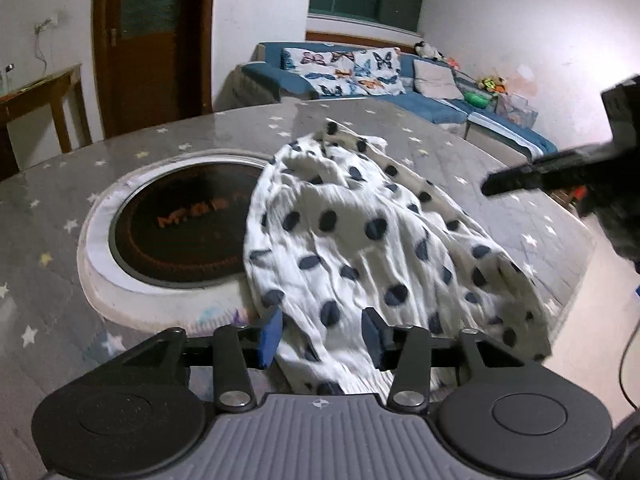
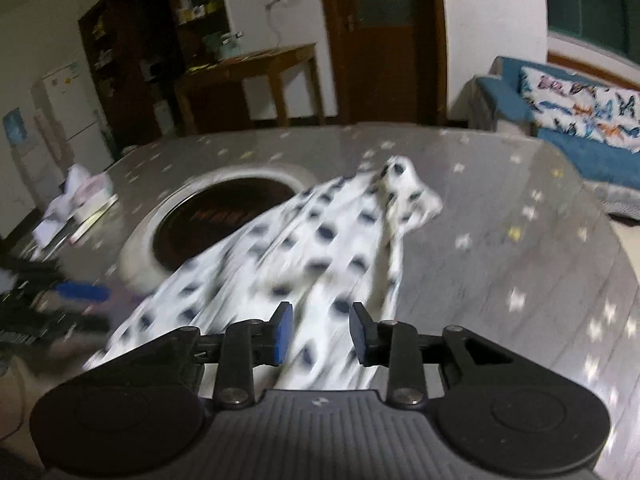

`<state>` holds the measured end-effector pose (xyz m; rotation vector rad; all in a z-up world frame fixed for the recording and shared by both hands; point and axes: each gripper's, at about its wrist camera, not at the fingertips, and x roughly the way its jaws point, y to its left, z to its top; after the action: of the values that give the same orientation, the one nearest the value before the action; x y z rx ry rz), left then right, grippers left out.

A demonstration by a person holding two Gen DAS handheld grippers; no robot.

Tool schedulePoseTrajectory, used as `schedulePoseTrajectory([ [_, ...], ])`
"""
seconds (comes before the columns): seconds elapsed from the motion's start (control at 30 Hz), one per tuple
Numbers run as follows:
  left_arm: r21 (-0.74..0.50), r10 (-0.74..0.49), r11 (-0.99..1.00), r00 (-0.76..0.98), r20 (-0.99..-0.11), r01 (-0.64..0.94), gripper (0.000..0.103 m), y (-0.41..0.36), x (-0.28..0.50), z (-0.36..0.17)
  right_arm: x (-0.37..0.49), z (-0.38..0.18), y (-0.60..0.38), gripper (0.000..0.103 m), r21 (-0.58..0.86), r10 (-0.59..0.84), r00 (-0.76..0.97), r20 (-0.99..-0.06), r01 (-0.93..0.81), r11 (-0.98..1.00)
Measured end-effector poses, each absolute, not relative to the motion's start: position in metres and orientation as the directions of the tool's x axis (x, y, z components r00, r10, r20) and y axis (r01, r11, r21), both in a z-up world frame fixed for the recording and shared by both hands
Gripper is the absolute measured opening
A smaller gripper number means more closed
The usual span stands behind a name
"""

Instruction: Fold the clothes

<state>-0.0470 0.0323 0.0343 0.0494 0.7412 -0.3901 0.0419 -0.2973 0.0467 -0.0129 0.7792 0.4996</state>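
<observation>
A crumpled white cloth garment with dark polka dots (image 1: 360, 240) lies on the grey star-patterned table (image 1: 60, 320), partly covering its round black inset plate (image 1: 180, 232). Its near edge runs between the parted fingers of both the left gripper (image 1: 322, 336) and right gripper (image 2: 320, 334). Neither clamps it.

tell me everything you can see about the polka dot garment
The polka dot garment is white, thin-looking crinkled fabric with dark navy dots. It lies rumpled and unfolded on the grey star-patterned tablecloth, its left edge overlapping the round inset cooktop. Its near edge runs between both open grippers' fingers; contact is unclear.
</observation>
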Motion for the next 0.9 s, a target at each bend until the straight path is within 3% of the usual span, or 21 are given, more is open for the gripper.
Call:
schedulePoseTrajectory([
  [0.17,-0.094,-0.283,0.95,0.695,-0.661,0.297,0.06,0.034,-0.021,0.032,0.096,0.05,-0.291,0.031,0.129,0.392,0.655,-0.646,-0.413,0.902],
  [0.67,-0.114,-0.238,0.969,0.704,-0.669,0.219,0.06,0.017,0.034,0.021,0.229,0.001,-0.251,0.032,0.097,0.323,0.639,-0.698,-0.362,0.927],
  [0.73,-0.112,-0.237,0.969,0.7,-0.674,0.22,0.06,0.014,0.037,0.018,0.236,-0.006,-0.25,0.013,0.105,0.325,0.633,-0.703,-0.359,0.928],
  [0.83,-0.109,-0.234,0.969,0.691,-0.684,0.22,0.06,0.01,0.041,0.013,0.233,-0.007,-0.253,0.003,0.1,0.314,0.645,-0.697,-0.346,0.933],
  [0.9,-0.107,-0.231,0.97,0.686,-0.69,0.22,0.06,0.008,0.043,0.009,0.229,-0.003,-0.258,0.003,0.093,0.305,0.66,-0.687,-0.336,0.937],
])
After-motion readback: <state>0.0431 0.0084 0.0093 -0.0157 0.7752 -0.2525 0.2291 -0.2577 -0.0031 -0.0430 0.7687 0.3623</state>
